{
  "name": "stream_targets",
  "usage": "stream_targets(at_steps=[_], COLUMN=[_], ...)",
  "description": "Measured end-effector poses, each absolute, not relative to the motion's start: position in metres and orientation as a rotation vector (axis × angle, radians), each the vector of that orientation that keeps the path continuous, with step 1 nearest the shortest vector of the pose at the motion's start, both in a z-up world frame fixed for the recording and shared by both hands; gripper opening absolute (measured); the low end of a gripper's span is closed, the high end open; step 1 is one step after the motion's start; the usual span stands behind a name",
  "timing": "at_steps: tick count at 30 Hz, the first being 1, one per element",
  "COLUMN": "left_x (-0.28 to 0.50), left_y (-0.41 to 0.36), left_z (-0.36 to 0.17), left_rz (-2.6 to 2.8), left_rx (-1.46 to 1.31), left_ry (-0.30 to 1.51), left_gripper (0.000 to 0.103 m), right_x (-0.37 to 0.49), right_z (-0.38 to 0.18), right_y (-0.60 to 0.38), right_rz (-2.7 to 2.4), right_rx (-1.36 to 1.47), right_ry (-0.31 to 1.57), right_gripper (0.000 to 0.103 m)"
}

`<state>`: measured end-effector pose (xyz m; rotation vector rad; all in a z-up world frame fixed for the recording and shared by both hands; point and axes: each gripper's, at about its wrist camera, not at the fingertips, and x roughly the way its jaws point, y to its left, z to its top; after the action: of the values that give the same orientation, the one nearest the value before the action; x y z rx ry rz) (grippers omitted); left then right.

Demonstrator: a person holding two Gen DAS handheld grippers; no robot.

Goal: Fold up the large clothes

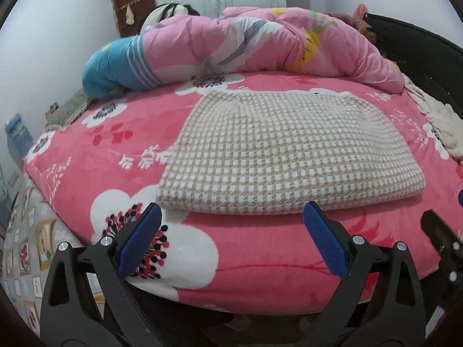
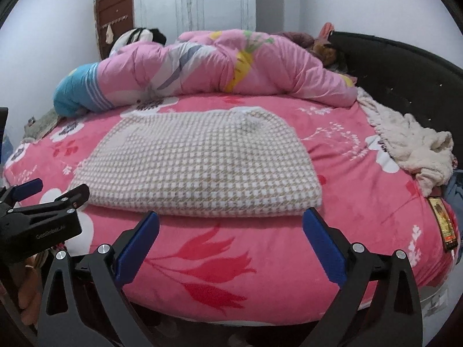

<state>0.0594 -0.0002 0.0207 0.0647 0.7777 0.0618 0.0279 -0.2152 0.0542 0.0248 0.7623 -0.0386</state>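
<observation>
A beige and white houndstooth garment [image 1: 283,156] lies folded in a flat rectangle on the pink floral bed cover [image 1: 95,173]. It also shows in the right wrist view [image 2: 199,164]. My left gripper [image 1: 231,211] is open and empty, just short of the garment's near edge. My right gripper [image 2: 231,217] is open and empty, also just in front of that edge. The left gripper [image 2: 46,193] shows at the left of the right wrist view, beside the garment's near left corner. Part of the right gripper shows at the right edge of the left wrist view.
A bunched pink quilt [image 1: 260,46] with a blue end lies across the far side of the bed. A cream fluffy garment [image 2: 411,150] lies at the right by the black headboard [image 2: 405,66]. A phone [image 2: 442,222] lies on the bed's right edge. A brown door [image 2: 114,14] stands behind.
</observation>
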Motion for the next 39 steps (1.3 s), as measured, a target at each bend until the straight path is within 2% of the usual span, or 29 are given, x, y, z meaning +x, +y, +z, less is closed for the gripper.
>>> stream_targets(at_steps=[12, 39], left_x=[0.070, 0.071], left_y=[-0.001, 0.005], left_z=[0.006, 0.003], left_rz=[-0.004, -0.048], left_rx=[0.024, -0.041], left_ry=[0.849, 0.888], left_gripper=[0.095, 0.095], right_x=[0.045, 0.047], right_z=[0.032, 0.034], right_y=[-0.209, -0.205], right_rz=[-0.035, -0.049], right_rx=[0.030, 0.016], right_ry=[0.848, 0.864], right_gripper=[0.096, 0.096])
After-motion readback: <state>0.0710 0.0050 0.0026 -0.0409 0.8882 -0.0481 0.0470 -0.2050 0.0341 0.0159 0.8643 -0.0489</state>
